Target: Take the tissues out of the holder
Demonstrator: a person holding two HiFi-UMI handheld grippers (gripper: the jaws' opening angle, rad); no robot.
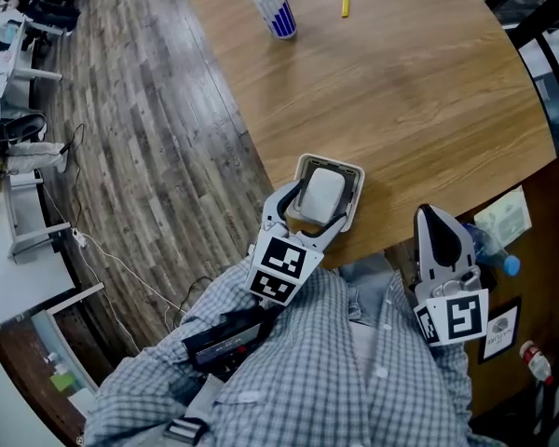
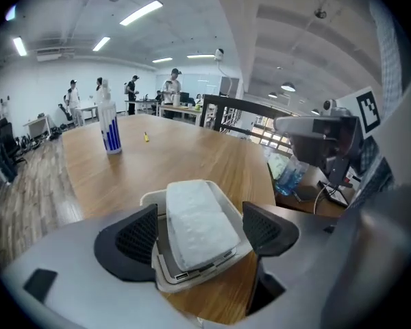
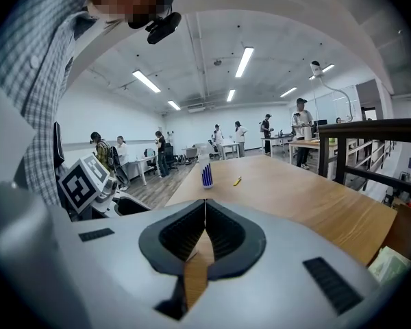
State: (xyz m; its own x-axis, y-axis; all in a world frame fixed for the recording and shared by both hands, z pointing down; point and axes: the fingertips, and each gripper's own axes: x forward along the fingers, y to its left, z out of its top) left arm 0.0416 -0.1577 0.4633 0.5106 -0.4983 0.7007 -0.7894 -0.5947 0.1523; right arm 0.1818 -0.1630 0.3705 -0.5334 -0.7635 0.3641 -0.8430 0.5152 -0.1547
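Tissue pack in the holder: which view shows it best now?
Left gripper view: the tissue pack fills the centre, lying in its holder between the open jaws of the left gripper. Head view shows it small from above; right gripper view misses it.

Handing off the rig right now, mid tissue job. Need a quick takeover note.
Left gripper: open, jaws on either side of the holder, nothing gripped.
Right gripper: shut, empty, held off the table edge.
Tissues: in the holder, at the table's near edge.
Done: nothing taken out yet.
Left to do: grip the tissues and lift them out.
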